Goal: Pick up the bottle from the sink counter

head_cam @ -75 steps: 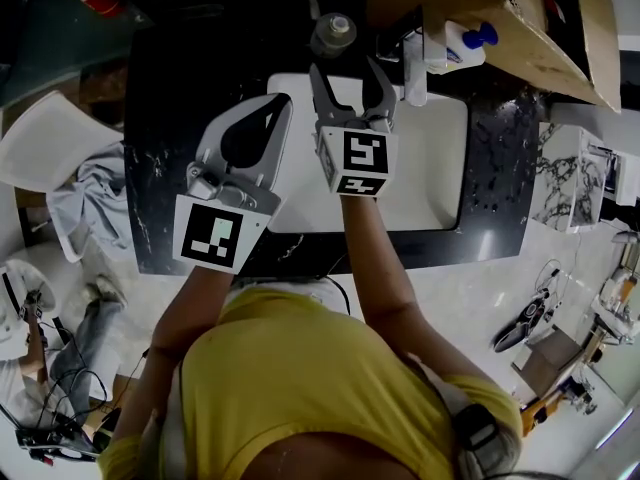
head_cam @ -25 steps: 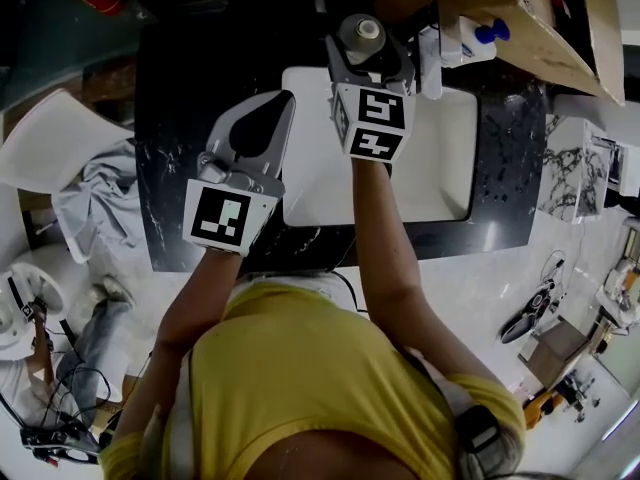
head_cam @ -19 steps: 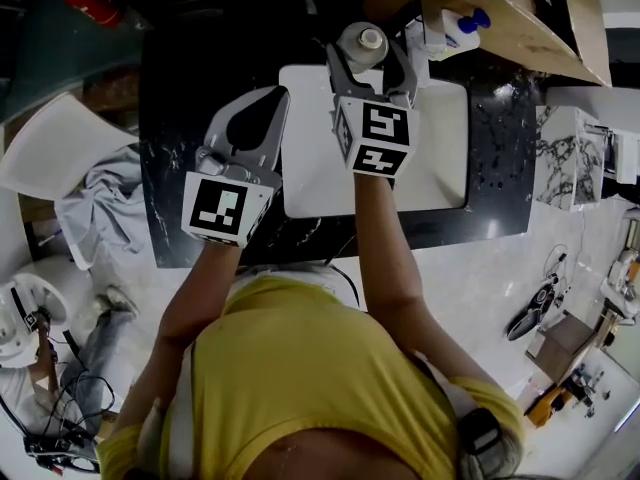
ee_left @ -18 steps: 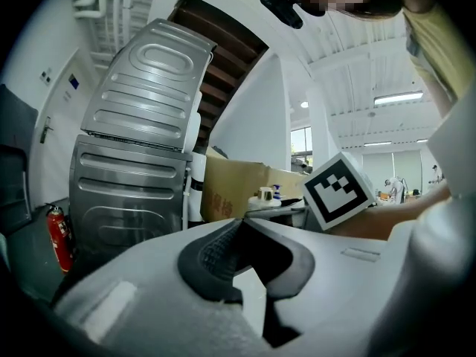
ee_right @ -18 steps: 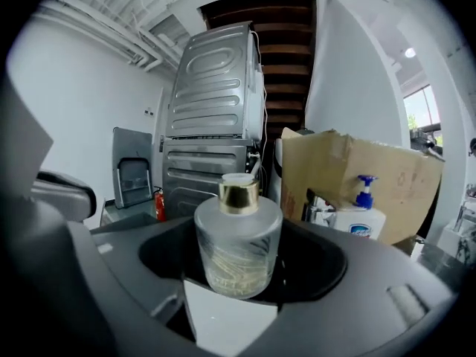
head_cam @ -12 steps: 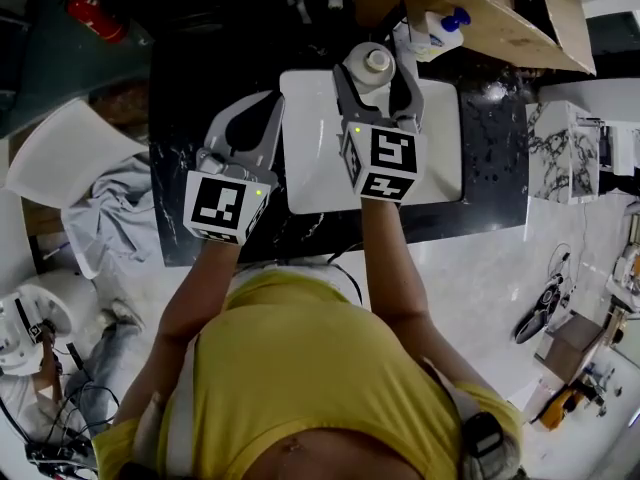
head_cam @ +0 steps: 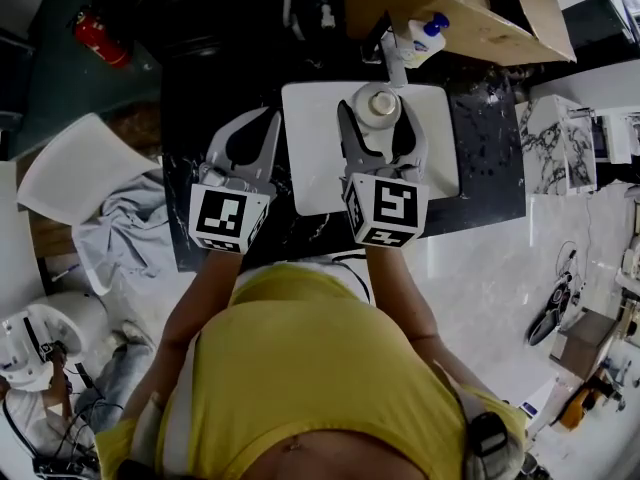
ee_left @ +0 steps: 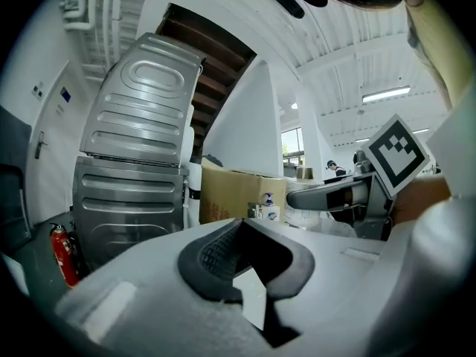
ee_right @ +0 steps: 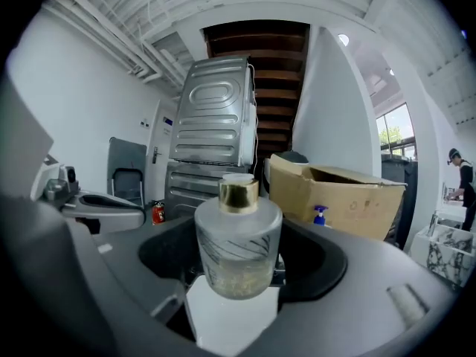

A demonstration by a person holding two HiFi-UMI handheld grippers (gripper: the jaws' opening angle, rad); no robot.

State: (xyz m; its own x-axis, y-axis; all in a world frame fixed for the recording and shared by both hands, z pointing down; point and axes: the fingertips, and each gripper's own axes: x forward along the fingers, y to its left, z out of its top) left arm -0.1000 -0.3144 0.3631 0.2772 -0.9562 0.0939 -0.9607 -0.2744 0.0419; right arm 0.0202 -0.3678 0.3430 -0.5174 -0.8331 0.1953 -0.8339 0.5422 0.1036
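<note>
Our right gripper (head_cam: 378,120) has its jaws spread wide and pressed on the bottle (ee_right: 238,244), a round frosted-glass one with a gold collar, which stands upright between the pads. From the head view we see it held over the back part of the white sink (head_cam: 440,168), clear of the black tabletop (head_cam: 190,108). Three seconds ago the bottle stood on the tabletop behind the sink, and the jaws were short of it and empty. A second ago they were already round it there. Since then gripper and bottle have come toward us together, off the tabletop and over the basin. Our left gripper (head_cam: 272,118) has its jaws closed tip to tip with nothing in them. It hangs over the tabletop just beside the sink's left edge, much where it was before. Behind the sink lies a cardboard box (head_cam: 480,18) with a blue-topped dispenser (head_cam: 420,36) at its near edge.
</note>
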